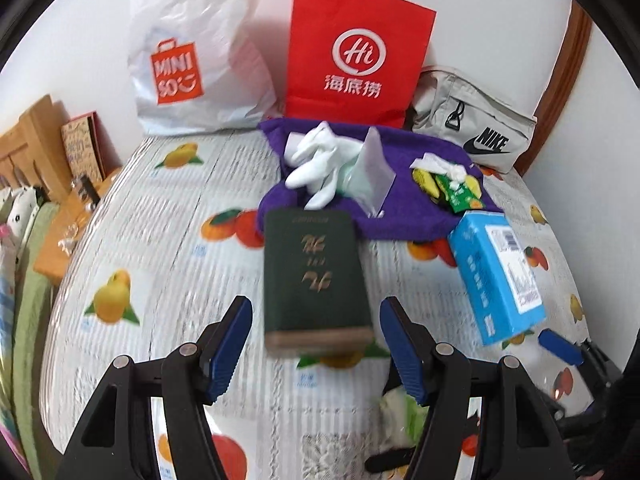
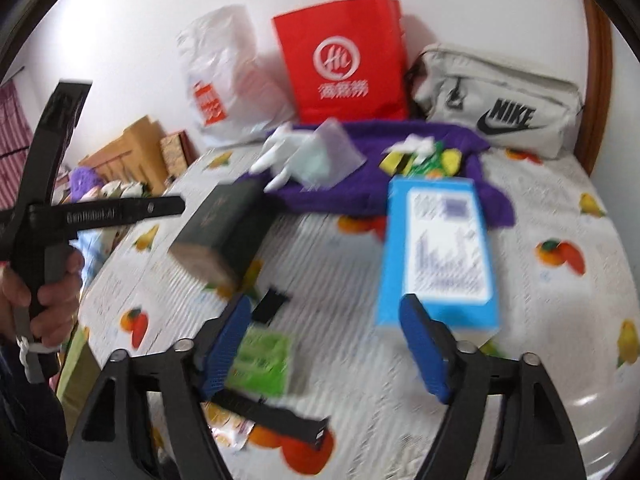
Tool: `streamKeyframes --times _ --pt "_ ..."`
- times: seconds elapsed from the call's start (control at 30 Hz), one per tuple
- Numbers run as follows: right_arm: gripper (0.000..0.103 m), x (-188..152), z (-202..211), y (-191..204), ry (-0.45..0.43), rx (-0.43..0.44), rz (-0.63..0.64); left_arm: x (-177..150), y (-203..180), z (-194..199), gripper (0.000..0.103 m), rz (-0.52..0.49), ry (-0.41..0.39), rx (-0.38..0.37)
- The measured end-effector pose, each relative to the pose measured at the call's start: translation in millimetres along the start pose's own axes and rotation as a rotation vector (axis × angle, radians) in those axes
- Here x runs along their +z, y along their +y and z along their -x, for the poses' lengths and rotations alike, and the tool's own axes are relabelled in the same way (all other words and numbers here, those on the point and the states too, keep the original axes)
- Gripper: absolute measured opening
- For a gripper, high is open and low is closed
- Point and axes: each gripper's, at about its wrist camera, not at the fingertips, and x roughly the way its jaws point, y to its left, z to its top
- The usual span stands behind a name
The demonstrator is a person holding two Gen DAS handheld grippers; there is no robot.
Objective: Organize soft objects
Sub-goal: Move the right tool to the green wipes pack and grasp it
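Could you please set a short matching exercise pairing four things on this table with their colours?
Things:
1. paper bag
2. book
3. box
4. cloth

Colours:
a. purple
b. dark green
c. red
d. light blue

Pairs: 1-c, 2-b, 3-d, 4-a

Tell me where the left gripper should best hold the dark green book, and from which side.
Probably the near end of the dark green book: it lies flat, page edges facing the open left gripper. Come straight forward and low; the fingers already stand wider than the book.
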Motion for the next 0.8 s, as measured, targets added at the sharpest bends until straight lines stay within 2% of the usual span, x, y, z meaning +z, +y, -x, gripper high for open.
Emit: streamKeyframes --times 0.13,0.23,0.6,0.73,0.8 --pt "0.088 -21.1 -13.0 18.3 0.015 0.018 0.009 -18.6 14.7 -5.8 0.065 0.021 0.020 -0.016" --pt "0.088 -31.0 -28.4 30.5 0.043 0.017 0.017 -27.8 20.4 -9.6 0.065 0.023 0.033 -0.025" --pt "0.089 -36.0 -72.6 53.5 0.129 0.008 0.013 -50.8 34.7 -27.2 0.065 0.032 0.085 -0.064" --pt "0.090 -36.0 -77.8 63.0 0.109 -0.014 0.035 -54.9 37.6 -30.2 0.065 0.032 0.094 -0.059" --pt "0.085 -35.7 -76.8 63.7 0.094 -0.013 0.038 -57.2 38.2 -31.8 0.065 0.032 0.098 -0.049"
